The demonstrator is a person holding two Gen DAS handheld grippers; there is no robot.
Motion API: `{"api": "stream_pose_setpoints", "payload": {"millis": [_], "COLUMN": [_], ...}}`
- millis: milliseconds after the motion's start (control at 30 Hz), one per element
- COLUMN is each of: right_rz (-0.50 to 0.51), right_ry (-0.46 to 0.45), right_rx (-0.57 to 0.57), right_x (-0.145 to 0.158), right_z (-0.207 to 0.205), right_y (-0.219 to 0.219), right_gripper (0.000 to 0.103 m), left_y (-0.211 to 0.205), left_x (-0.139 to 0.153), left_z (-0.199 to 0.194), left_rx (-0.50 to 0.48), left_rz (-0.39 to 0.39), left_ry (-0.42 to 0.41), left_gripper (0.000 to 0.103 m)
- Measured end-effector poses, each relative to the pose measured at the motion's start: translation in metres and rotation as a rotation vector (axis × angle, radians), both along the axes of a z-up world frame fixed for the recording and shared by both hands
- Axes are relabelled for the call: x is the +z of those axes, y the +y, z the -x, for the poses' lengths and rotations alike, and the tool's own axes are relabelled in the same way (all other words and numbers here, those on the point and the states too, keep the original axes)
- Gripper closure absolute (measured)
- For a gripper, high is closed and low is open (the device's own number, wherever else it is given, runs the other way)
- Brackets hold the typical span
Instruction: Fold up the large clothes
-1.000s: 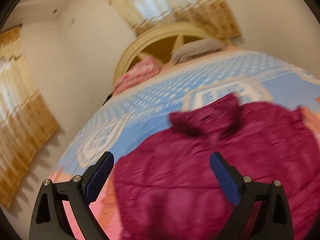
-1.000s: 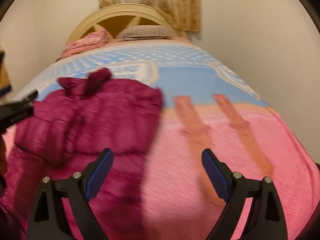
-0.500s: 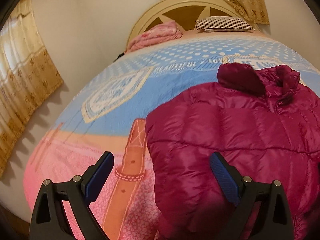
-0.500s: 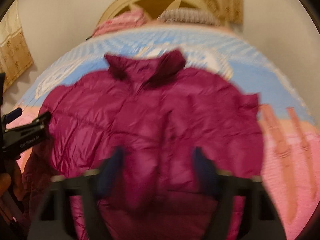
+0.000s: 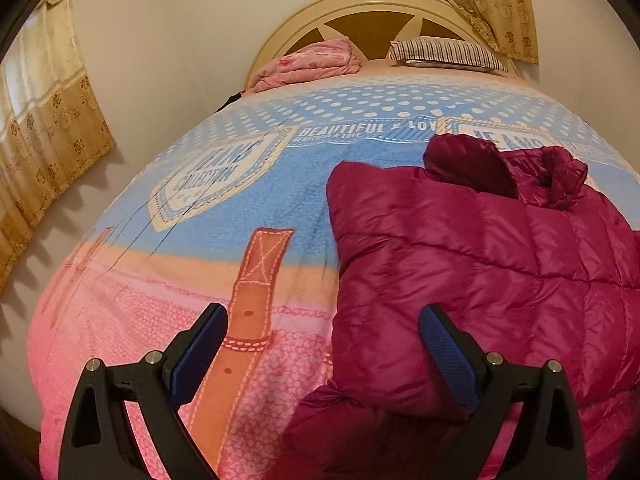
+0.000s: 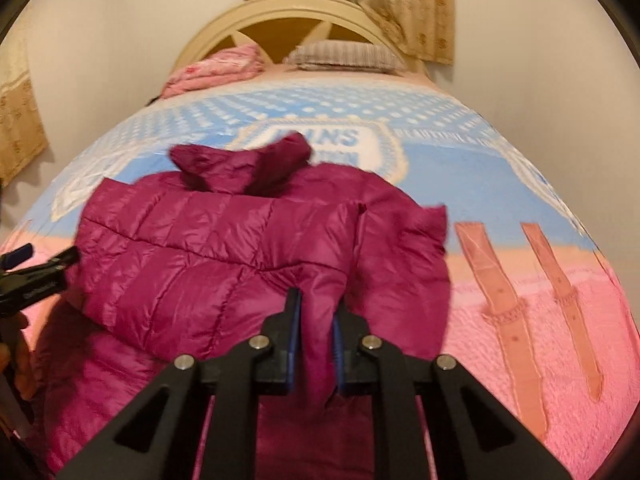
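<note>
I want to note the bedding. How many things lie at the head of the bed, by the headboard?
2. A folded pink blanket lies at the left by the headboard; a striped pillow lies at the right. More may be hidden behind them.

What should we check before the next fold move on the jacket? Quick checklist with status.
1. right gripper has fabric: ok, jaws closing on a bunched fold of the magenta puffer jacket.
2. left gripper ready: ok, open and empty, its right finger over the jacket's left edge.
3. Jacket fully on the bedspread: cannot tell, near hem is hidden behind the grippers.
4. Collar lying flat: not ok, it stands up crumpled.
5. Landing area free: ok, the pink blanket and striped pillow sit far off at the headboard.
6. Grip layer count: cannot tell.
</note>
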State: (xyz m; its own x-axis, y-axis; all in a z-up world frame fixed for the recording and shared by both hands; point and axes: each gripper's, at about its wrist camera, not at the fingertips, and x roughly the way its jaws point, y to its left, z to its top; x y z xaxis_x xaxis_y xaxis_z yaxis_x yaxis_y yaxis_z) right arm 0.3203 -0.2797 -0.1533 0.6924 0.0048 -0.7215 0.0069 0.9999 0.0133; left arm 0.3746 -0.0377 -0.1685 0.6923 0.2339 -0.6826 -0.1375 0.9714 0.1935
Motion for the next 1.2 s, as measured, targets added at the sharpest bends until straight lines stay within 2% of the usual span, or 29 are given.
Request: {"api": "stream_pose_setpoints", "payload": {"millis": [33,133,267,400,533,667,767,833,1000,1200], "right_rz": [0.001,-0.019,-0.067,-0.016,0.056,0.074,0.081,0.054,0.038,0.049], "right_ry": [0.016,0.054,0.044,0.000,-0.058,-0.096,-0.076,-0.057,-0.023,0.008], "right_rx": [-0.013,-0.022,-0.056,-0.095,-0.128,-0.101,-0.073,-0.056,-0.036,-0.033], "right_x": [-0.007,-0.022,-0.019,-0.001,0.019,0.028,0.018,0.007,-0.017,-0.039], "right_z": [-0.001,-0.003,-0.002,0.002,0.002,-0.004,-0.015,-0.023,-0.031,-0.035], "right_y": [-0.004,-0.011,-0.025,-0.023,-0.008,0.012,0.025,0.028,0.031,0.030], "right_gripper": [0.087,0.078,0.056,0.055,0.055,0.055,0.056,0.060,0.065,0.068], "left_y": [-0.002,0.000,0.016,0.017,0.001,-0.018,-0.031,-0.036,-0.038,-0.033], "left_x": [-0.001,-0.004,0.005,0.017,0.028,0.032,0.025,0.017,-0.019,-0.043], "left_z": [0.000,0.000,0.001,-0.002,-0.008,-0.015,-0.025,-0.030,-0.046,-0.051], "left_rx": [-0.001,0.003,0.039,0.042,0.013,-0.020,-0.050,-0.058,-0.075,-0.085], "left_rz": [-0.001,0.014,0.062,0.082,0.093,0.089,0.078,0.062,0.061,0.084], "left_ry": [0.002,0.021,0.002,-0.019,-0.033,-0.053,-0.044,-0.027,0.038,0.043], "left_gripper": [0.006,0.006,0.006,0.006,0.006,0.006,0.006,0.006,0.006,0.002]}}
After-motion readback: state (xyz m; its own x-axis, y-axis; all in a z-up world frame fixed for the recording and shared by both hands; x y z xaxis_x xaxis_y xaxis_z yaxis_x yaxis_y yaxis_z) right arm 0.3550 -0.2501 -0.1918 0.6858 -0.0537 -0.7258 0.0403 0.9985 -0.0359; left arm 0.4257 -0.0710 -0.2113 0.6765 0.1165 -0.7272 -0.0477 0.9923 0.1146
